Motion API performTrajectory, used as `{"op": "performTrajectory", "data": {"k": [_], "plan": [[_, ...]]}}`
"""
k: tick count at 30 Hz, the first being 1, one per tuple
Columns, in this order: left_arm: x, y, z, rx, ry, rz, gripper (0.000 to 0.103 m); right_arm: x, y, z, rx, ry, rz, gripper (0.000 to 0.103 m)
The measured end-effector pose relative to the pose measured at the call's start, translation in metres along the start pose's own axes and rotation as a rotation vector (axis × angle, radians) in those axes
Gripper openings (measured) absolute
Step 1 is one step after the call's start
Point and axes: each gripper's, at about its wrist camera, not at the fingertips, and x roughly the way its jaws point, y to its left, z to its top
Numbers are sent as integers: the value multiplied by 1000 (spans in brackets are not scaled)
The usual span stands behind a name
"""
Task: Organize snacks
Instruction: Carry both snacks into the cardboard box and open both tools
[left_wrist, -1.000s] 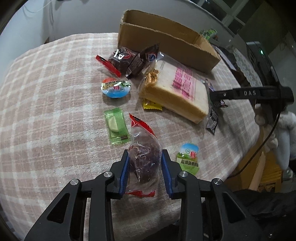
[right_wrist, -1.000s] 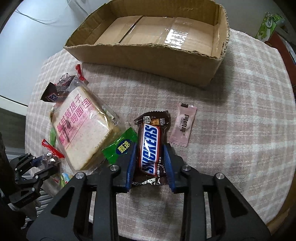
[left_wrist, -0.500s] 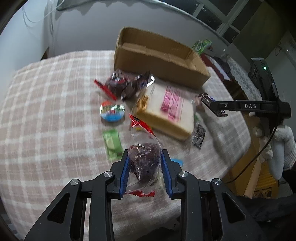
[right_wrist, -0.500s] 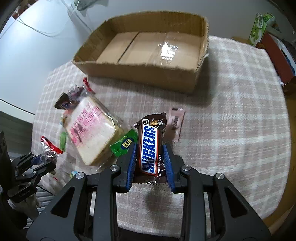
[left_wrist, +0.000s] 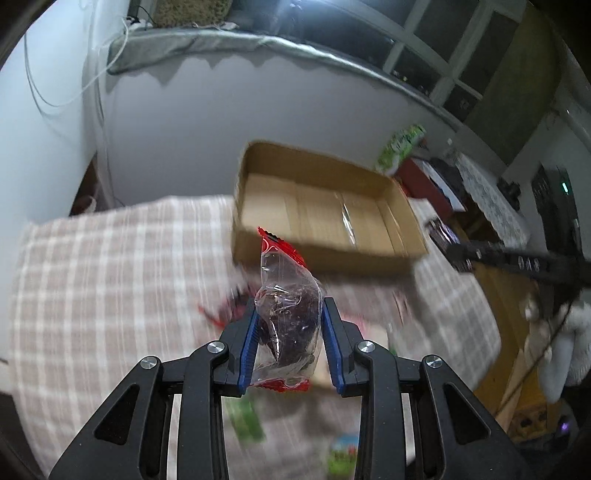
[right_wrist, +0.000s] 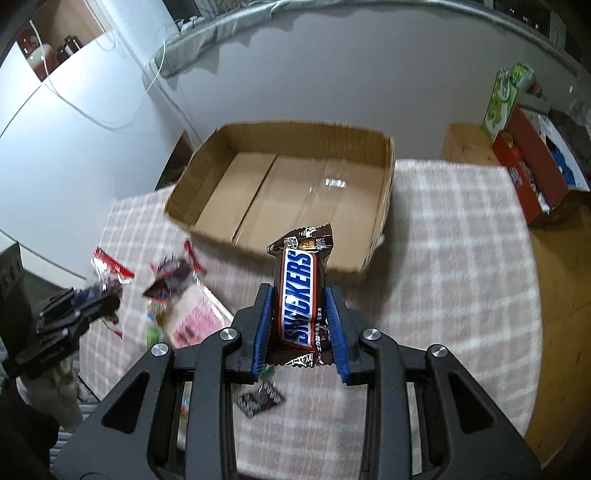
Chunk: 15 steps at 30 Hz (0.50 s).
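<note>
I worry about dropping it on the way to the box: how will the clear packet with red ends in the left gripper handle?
The clear packet is probably floppy: its free top leans sideways above the left gripper. The film looks glossy and crinkled, so it may slip. The dark lump inside seems to fill the gap between the pads, which likely helps the hold.

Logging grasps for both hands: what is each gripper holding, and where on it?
The left gripper pinches a clear red-edged snack packet across its lower half. The right gripper clamps a Snickers bar by its sides, near the lower end.
</note>
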Motion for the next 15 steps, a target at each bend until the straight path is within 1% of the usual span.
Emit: {"op": "performTrajectory", "data": {"k": [3, 5, 8, 11, 15], "plan": [[12, -1, 22, 3, -4, -12, 31, 6, -1, 12, -5, -9, -15, 30], [19, -1, 31, 1, 0, -19, 30, 11, -2, 16, -9, -9, -24, 30], [33, -3, 48, 0, 2, -4, 30, 20, -1, 25, -24, -5, -49, 30], [45, -4, 59, -25, 6, -22, 30, 28, -4, 30, -25, -2, -59, 30], [62, -11, 68, -9, 28, -20, 30, 38, -10, 37, -19, 2, -73, 30]]}}
